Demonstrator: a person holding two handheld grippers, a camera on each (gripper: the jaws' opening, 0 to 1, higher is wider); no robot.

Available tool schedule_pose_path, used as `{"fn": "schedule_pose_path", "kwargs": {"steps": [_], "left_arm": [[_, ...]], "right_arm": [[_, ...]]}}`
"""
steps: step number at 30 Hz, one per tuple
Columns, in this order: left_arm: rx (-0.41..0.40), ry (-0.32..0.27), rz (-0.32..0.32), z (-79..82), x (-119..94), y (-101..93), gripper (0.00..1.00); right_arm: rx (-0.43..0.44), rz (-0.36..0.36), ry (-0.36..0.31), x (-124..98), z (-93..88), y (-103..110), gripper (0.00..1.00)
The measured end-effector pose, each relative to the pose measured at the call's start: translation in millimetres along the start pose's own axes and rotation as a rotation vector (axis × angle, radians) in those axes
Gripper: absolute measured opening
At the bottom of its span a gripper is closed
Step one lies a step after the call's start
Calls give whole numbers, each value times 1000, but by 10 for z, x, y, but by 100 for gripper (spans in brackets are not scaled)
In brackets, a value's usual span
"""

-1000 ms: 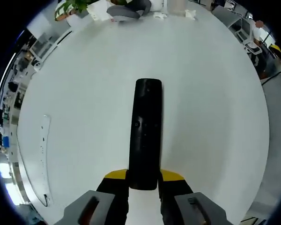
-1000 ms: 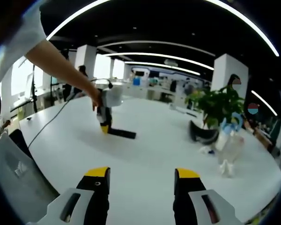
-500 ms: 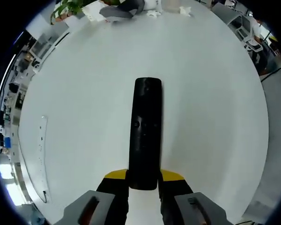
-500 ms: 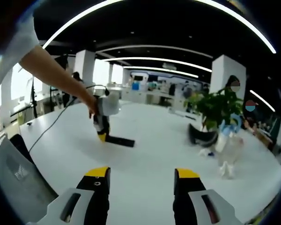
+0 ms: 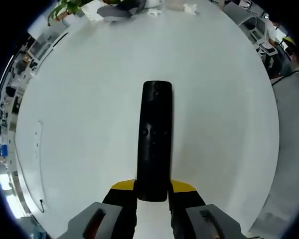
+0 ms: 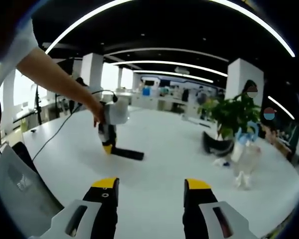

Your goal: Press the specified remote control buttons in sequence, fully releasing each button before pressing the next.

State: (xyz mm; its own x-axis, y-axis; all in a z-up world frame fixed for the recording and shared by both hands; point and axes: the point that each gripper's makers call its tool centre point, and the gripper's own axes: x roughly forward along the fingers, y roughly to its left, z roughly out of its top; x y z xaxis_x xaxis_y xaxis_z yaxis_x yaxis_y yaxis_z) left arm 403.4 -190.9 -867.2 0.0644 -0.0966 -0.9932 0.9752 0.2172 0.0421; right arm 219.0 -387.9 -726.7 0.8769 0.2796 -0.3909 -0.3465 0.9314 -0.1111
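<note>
Lengthwise, the remote (image 5: 154, 139) points straight away from the left gripper (image 5: 152, 191).

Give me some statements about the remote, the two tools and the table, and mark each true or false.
1. The left tool is shut on the black remote. True.
2. The right tool holds the remote. False: it is open and holds nothing.
3. The remote lies on a white table. True.
4. The potted plant stands beside the remote. False: it stands well apart, near the table's far edge.
</note>
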Motion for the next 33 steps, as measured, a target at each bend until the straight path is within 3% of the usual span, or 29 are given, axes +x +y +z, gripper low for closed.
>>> {"fn": "schedule_pose_path", "kwargs": {"steps": [22, 33], "left_arm": [[-75, -68, 0, -23, -27, -310, 23], [-133, -51, 10, -26, -31, -443, 23]], "right_arm": [[1, 21, 16, 4, -28, 31, 46], [4, 24, 10, -6, -19, 38, 46]]}}
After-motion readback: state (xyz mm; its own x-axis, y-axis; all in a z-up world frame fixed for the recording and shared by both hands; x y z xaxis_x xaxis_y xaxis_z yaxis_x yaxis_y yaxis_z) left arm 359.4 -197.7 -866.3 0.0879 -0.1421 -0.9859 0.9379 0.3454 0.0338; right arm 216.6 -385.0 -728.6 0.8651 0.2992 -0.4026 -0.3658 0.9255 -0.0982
